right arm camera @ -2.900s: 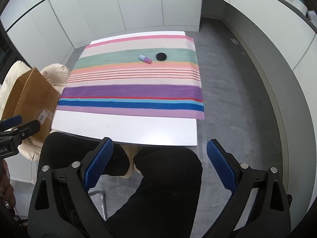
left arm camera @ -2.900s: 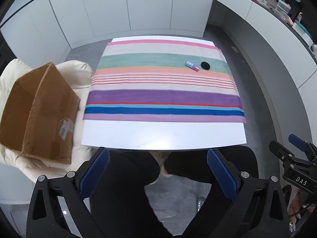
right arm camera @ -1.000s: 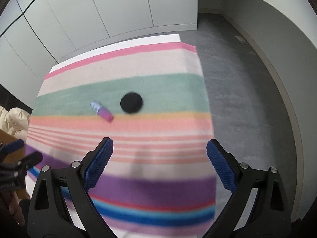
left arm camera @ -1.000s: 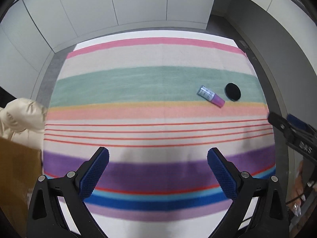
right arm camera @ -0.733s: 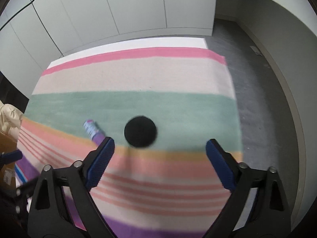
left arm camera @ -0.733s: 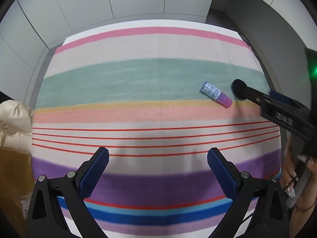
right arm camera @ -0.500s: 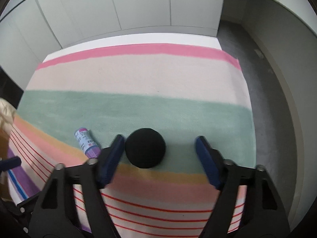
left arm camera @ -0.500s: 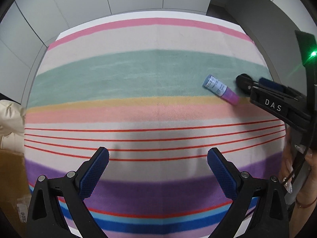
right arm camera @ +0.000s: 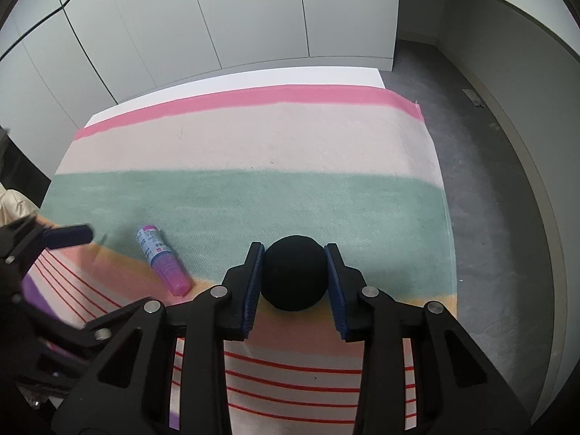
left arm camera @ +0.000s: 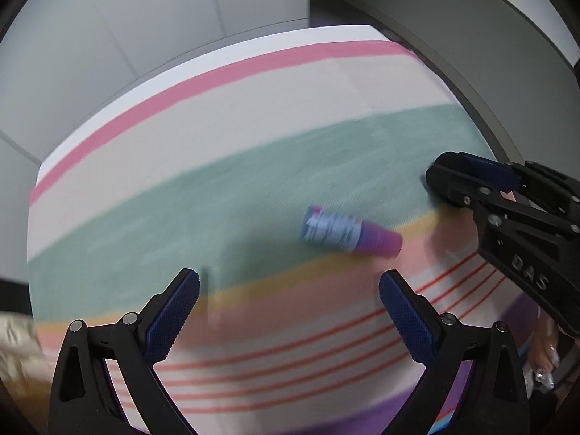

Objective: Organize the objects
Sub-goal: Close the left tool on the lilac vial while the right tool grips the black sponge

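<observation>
Pinching one black disc [right arm camera: 293,277]: right gripper [right arm camera: 294,279] fingers just closed | left gripper [left arm camera: 289,320] fingers spread | one bottle [left arm camera: 348,230]

**Hidden, cropped and blurred parts**

In the left wrist view, the small bottle [left arm camera: 349,231] is smeared by motion, so its label cannot be read. The black round object is concealed there behind the fingers of the right gripper [left arm camera: 440,181]. The near stripes of the striped cloth [left arm camera: 253,166] are cut off by the lower edge. At the lower right, a hand [left arm camera: 545,355] is only partly seen. In the right wrist view, the underside of the black round object [right arm camera: 294,273] is hidden, and the left gripper [right arm camera: 65,236] is cropped and blurred at the left edge.
</observation>
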`<state>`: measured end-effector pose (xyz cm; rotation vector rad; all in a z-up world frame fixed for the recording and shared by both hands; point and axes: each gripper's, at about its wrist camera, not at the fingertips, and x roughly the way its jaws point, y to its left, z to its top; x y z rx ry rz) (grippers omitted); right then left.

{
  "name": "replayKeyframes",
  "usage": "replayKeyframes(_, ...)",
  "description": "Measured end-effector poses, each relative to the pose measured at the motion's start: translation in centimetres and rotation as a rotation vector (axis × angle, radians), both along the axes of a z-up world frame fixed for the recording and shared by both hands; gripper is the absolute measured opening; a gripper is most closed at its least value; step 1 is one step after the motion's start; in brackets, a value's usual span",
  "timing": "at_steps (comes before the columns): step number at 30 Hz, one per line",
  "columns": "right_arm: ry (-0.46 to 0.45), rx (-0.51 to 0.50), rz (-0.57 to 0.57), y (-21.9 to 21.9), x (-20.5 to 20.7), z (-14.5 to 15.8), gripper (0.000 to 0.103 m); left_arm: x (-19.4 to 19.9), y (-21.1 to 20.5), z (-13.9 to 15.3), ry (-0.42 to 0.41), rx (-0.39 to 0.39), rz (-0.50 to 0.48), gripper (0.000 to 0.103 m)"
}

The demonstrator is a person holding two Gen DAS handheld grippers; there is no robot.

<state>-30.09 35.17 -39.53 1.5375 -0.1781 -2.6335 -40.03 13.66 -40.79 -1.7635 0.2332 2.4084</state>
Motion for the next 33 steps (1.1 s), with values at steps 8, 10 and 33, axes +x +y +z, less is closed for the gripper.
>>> replayKeyframes(8,-0.004,-0.082,-0.026,1.4,0.8,0.3,0.035,-1.4,0.6,-0.5,-0.020,0.064,-0.011,0.100)
replayKeyframes(10,-0.005,-0.086,-0.026,1.4,0.9,0.3,0.035,-1.7,0.9,-0.5,-0.027,0.070,-0.009,0.100)
replayKeyframes(33,-0.014,-0.176,-0.058,2.3,1.5,0.5,0.035,-1.6,3.3,0.5,-0.025,0.027,0.088,0.057)
